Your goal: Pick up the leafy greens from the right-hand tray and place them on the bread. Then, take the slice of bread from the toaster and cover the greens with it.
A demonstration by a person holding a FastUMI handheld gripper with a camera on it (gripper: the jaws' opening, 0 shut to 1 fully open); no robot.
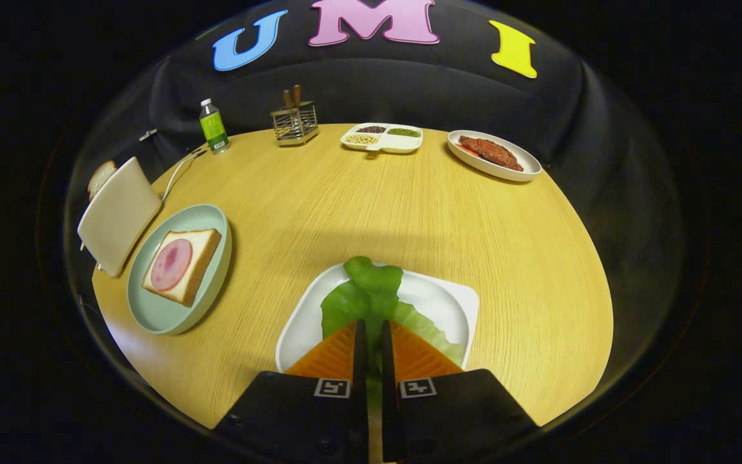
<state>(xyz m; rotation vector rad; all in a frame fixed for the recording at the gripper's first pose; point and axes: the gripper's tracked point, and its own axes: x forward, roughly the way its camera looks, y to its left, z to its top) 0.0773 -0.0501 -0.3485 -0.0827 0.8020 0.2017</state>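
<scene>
A green lettuce leaf (363,293) lies on the white square tray (445,303) right in front of me. My gripper (371,332) is shut on the leaf's near part, with a thin strip of green showing between the two fingers (335,354). To the left, a slice of bread topped with a pink round of ham (181,264) rests on a pale green plate (210,296). Beyond that plate stands a white toaster (116,216) with a second bread slice (100,177) poking out of its top.
At the table's far side stand a green-labelled bottle (213,125), a wire holder with wooden handles (295,121), a divided white dish of beans (382,137) and an oval plate with meat (493,154). A cable (178,171) runs from the toaster.
</scene>
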